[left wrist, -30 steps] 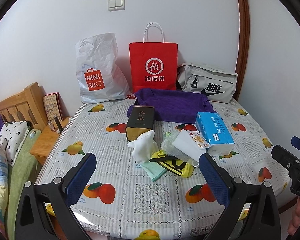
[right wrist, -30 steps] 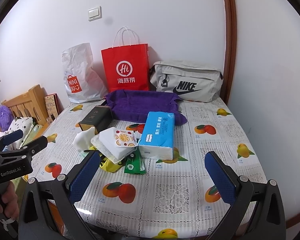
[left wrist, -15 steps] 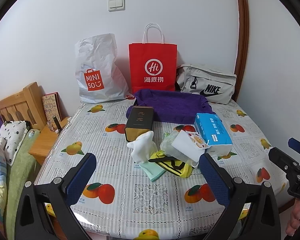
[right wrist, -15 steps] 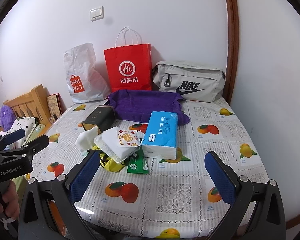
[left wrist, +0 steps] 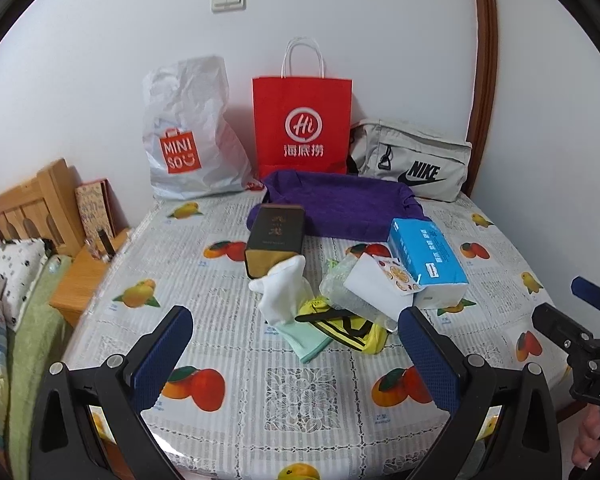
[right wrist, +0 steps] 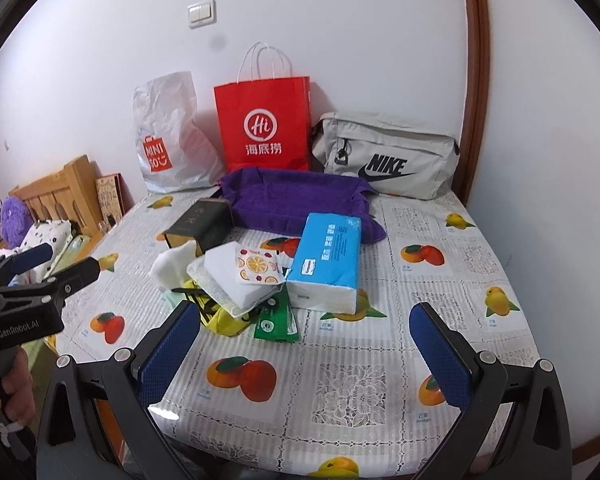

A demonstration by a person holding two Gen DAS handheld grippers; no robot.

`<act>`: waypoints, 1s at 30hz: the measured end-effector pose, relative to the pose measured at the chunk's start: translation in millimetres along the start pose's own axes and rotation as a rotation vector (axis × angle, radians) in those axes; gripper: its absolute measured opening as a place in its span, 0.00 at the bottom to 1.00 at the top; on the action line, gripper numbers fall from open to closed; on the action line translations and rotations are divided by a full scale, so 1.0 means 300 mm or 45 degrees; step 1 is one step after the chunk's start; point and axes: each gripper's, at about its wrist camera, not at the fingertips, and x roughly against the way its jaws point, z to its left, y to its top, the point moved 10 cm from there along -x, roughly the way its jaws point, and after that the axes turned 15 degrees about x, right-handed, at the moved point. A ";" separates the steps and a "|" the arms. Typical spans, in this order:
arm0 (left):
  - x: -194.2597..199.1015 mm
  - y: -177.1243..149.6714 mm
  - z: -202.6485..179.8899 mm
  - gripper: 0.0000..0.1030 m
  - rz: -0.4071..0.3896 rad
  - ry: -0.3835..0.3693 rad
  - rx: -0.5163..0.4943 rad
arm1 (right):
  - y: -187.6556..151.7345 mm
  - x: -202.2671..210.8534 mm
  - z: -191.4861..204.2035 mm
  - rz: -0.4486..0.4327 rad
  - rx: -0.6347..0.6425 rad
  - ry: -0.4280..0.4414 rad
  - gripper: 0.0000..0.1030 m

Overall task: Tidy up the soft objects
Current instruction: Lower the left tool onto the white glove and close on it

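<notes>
The small heap of soft things in the middle of the fruit-patterned plastic-covered surface looks light and limp throughout, so each piece should pinch easily but will sag and may drag its neighbours along. The crumpled white cloth stands up in a loose peak beside the dark rectangular tin box; that peak is probably the best place to take hold. The yellow fabric item with black straps lies flat over a pale mint-green cloth, and a strap could snag. The white padded pack with an orange-slice label leans against the blue plastic-wrapped tissue pack, which is squashy and likely slippery. A folded purple towel lies behind them. The left gripper and the right gripper both hover short of the heap, jaws spread wide, holding nothing.
</notes>
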 end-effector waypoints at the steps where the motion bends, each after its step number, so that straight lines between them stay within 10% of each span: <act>1: -0.018 -0.004 0.006 1.00 0.015 -0.003 0.006 | -0.006 -0.014 -0.001 0.011 -0.002 0.007 1.00; 30: -0.576 -0.055 0.114 1.00 0.239 -0.064 0.103 | -0.117 -0.372 0.010 0.161 -0.020 0.139 1.00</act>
